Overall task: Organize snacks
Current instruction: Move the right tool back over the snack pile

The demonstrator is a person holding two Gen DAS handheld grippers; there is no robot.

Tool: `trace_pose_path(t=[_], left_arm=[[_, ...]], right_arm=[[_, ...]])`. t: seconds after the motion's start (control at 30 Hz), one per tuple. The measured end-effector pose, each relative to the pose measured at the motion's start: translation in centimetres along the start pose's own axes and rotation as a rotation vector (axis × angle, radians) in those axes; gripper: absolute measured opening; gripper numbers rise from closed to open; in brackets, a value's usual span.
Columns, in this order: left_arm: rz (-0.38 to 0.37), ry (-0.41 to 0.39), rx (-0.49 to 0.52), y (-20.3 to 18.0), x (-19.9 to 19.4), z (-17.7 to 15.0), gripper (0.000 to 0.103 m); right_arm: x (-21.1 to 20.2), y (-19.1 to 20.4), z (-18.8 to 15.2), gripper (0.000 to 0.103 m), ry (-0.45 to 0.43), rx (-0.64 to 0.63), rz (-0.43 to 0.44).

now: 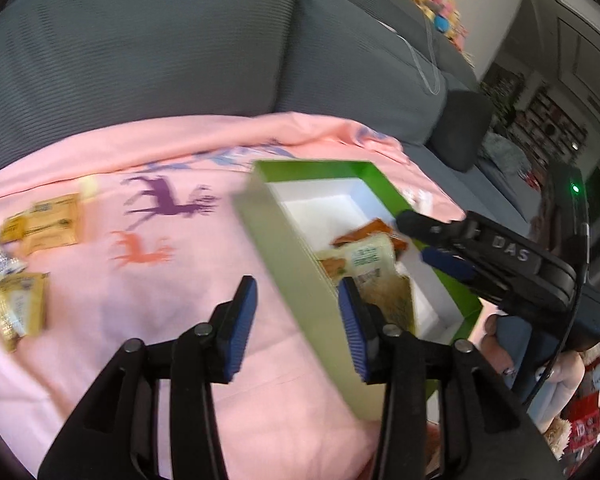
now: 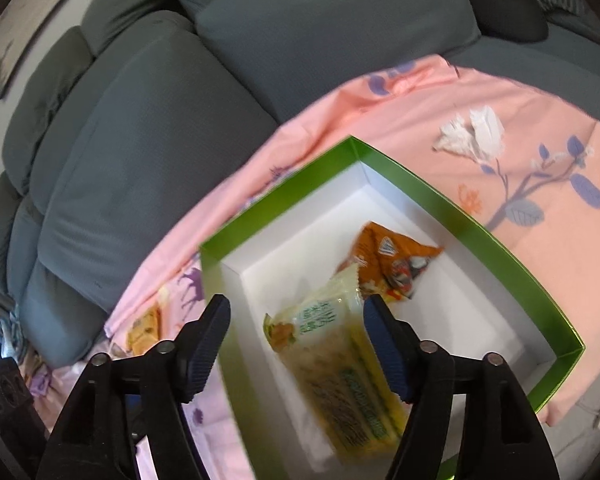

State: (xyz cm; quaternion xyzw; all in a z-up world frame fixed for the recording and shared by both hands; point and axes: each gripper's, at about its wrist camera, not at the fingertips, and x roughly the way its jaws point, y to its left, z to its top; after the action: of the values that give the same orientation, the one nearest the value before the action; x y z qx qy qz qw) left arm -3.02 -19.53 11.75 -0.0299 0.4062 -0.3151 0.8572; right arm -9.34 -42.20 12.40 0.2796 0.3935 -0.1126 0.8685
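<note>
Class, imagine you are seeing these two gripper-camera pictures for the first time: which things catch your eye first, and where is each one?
The green box with its white inside stands out, lying on the pink patterned cloth spread over a grey sofa. Inside it lie a yellow snack packet and, beyond it, an orange snack packet. More yellow packets lie loose on the cloth, to the left in the left wrist view.

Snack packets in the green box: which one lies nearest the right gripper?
The pale yellow packet, lying between the open fingers of the right gripper. The orange packet lies farther along the green box.
</note>
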Motion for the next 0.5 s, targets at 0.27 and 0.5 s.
trace_pose_path(t=[0.27, 0.5], left_arm=[[0.169, -0.051, -0.088, 6.6, -5.1, -1.7, 0.079], [0.332, -0.055, -0.150, 13.5, -8.8, -4.1, 0.091]], right_arm=[[0.0, 4.0, -1.0, 0.084, -0.025, -0.116, 0.052], [1.9, 8.5, -3.1, 0.088, 0.036, -0.220, 0.109]])
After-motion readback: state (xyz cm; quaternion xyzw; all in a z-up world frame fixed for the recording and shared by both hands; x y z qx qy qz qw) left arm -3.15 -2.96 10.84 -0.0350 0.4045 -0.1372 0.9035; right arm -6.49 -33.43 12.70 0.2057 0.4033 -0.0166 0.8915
